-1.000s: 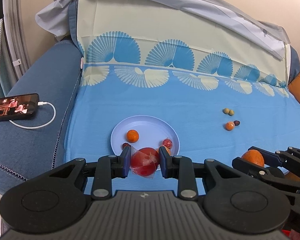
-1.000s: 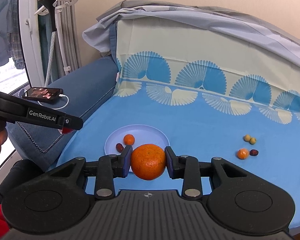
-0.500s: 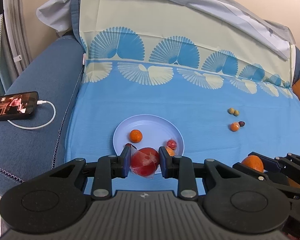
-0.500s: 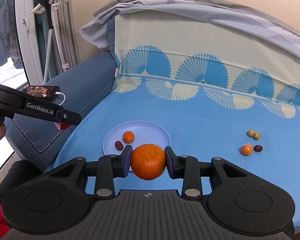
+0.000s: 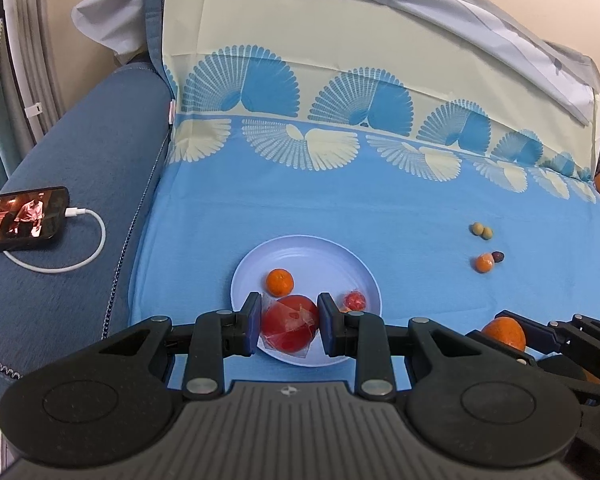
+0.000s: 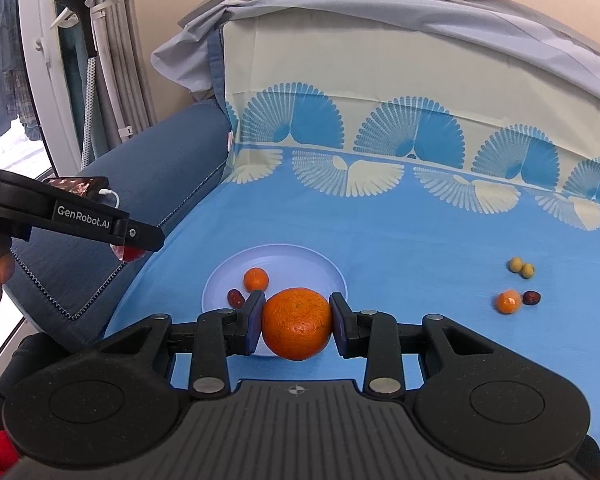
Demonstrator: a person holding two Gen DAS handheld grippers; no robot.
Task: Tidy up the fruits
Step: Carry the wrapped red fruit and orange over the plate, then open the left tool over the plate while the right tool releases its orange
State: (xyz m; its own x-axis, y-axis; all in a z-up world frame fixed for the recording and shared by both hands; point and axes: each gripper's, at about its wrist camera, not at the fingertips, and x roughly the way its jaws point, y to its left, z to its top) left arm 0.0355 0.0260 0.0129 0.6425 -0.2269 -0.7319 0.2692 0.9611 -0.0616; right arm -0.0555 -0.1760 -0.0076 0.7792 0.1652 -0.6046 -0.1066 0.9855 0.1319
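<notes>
right view: dark date [image 6: 235, 298] on plate [image 6: 320, 268] | left view: hidden

Two matte black handheld grippers [image 5: 289, 326] [image 6: 296, 324] with blue finger pads, silver screws and ribbed grey housings; white "GenRobot.AI" lettering runs beside one screw on the left gripper's [image 6: 134, 246] finger.

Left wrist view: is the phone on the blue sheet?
No, the phone lies on the dark blue sofa arm, off the sheet.

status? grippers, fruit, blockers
Left gripper shut on wrapped red fruit. Right gripper shut on orange. Both near plate. Path clear.
</notes>
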